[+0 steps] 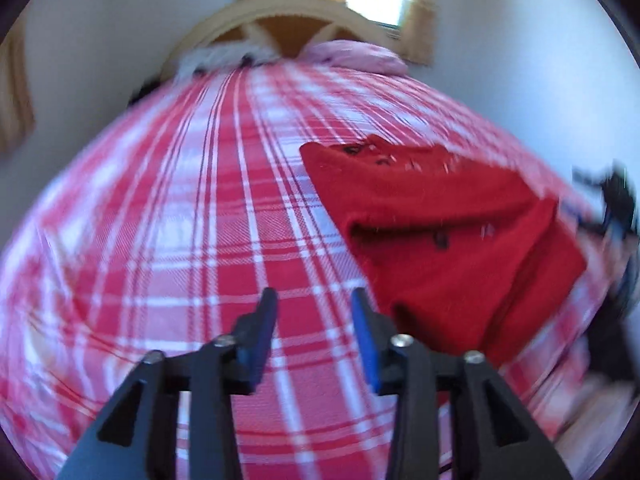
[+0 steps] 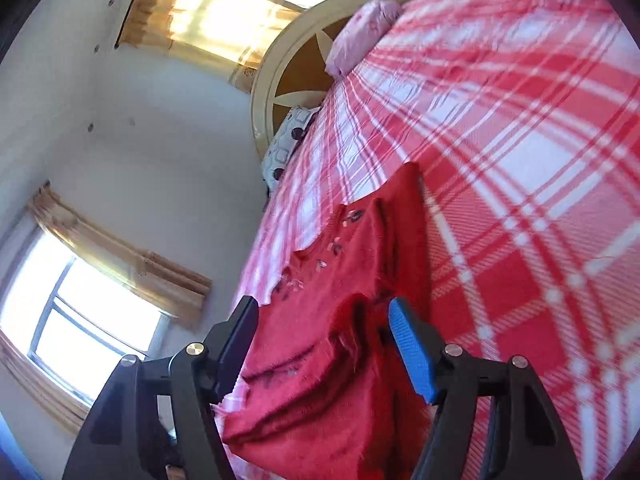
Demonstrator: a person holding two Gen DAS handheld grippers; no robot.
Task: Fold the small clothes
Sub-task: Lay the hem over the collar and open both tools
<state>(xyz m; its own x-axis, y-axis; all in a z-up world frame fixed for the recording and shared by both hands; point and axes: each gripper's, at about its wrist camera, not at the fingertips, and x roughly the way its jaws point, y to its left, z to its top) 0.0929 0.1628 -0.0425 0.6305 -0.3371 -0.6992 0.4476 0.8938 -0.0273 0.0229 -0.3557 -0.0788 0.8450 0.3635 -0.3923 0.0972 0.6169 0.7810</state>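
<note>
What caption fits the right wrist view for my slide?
Open right claw poised over a partly folded red garment on a red-and-white plaid bedspread, sunlit curtained windows behind.

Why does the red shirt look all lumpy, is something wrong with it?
Nothing is torn or spilled. The red shirt lies partly folded on the checked bedspread, with bunched, uneven layers and a loose flap, so the fold looks untidy. Both grippers, left and right, have open jaws and hold nothing.
</note>
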